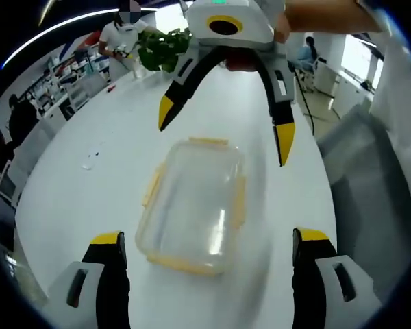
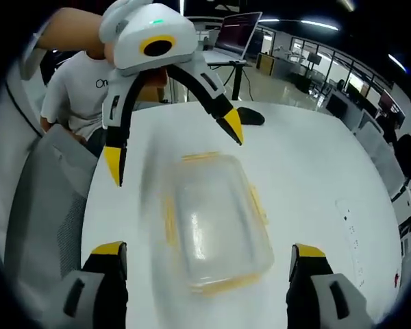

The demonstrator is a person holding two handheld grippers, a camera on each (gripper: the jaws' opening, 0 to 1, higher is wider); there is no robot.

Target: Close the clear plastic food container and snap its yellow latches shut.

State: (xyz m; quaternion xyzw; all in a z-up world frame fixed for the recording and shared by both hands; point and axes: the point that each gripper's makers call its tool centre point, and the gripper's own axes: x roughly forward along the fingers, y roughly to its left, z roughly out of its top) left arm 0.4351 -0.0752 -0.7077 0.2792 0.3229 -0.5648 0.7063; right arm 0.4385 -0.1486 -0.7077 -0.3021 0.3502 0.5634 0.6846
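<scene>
Left gripper view: my left gripper [image 1: 209, 240] has its jaws spread wide, yellow-tipped fingers [image 1: 108, 240] at the bottom left and right, nothing between them but air. The clear plastic food container [image 1: 192, 205] sits on the white table [image 1: 75, 199] just ahead of my jaws, roughly centred between them and not touching either. Its lid is on top; yellow latches [image 1: 153, 186] show along the sides, with a yellow strip at the near end and another at the far end. Can't tell whether any latch is snapped down.

Beyond the container, my right gripper [image 1: 222, 133] faces me from the far side, its jaws also wide apart, yellow tips hanging above the container's far end, not touching it. A hand [image 1: 288, 20] holds it at the top.

Right gripper view: my right gripper [image 2: 209, 250] shows the same wide spread and holds nothing. The container [image 2: 216, 223] lies just ahead, between my fingers, blurred, so latch detail is unreadable. My left gripper [image 2: 171, 147] faces me over the far end, jaws wide.

Further out: green plant [image 1: 161, 48] at the far table edge beyond my right gripper, grey chair [image 2: 44, 199] off to the left of the table in the right gripper view, person in a white shirt [image 2: 79, 89] behind it.
</scene>
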